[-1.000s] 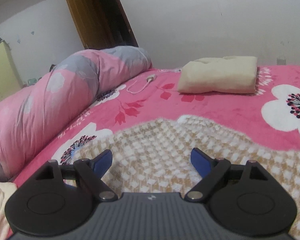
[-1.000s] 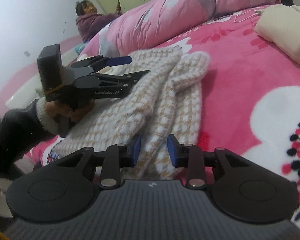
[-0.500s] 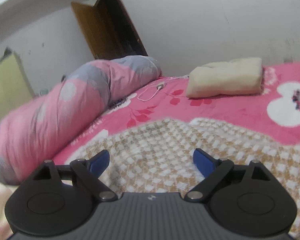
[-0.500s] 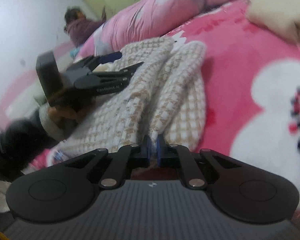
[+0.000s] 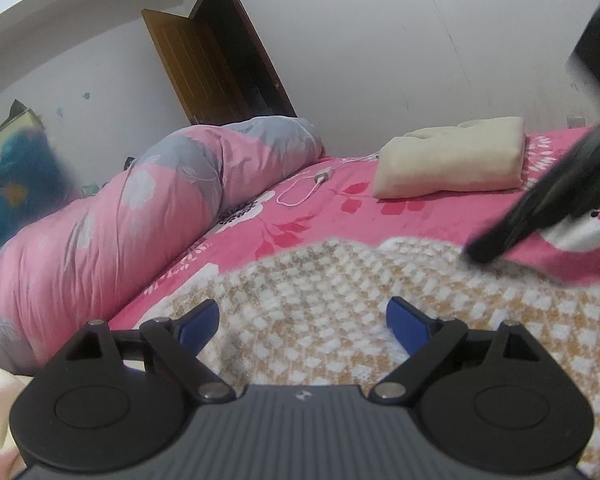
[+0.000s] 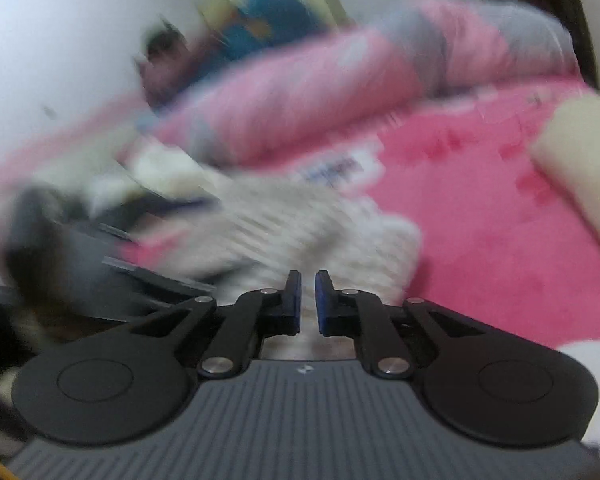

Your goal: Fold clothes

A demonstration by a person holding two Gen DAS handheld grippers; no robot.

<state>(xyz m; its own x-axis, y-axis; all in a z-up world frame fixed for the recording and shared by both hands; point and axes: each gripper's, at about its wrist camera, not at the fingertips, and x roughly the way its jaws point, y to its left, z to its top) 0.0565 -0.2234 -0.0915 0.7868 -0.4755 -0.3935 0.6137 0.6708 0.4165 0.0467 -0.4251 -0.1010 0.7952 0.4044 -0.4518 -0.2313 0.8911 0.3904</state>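
Observation:
A beige-and-white checked sweater (image 5: pixel 320 292) lies spread on the pink flowered bedspread (image 5: pixel 420 216). My left gripper (image 5: pixel 302 320) hovers just over it, jaws wide open, with nothing pinched. In the left wrist view my right gripper (image 5: pixel 480 252) comes in from the right as a dark blurred shape, its tip at the sweater's far edge. The right wrist view is motion-blurred: the right gripper (image 6: pixel 308 300) is shut, with pale fabric of the sweater (image 6: pixel 320 232) in the narrow slit between its blue pads.
A rolled pink-and-grey quilt (image 5: pixel 140 208) runs along the bed's left side. A folded cream blanket (image 5: pixel 452 160) and a white charging cable (image 5: pixel 304 188) lie at the far end. A person (image 5: pixel 16 176) sits beyond the quilt. A brown door (image 5: pixel 220 68) stands open.
The right gripper closed on the sweater's edge and swung with it toward the left gripper, now showing in the left wrist view. The left gripper stayed open and almost still.

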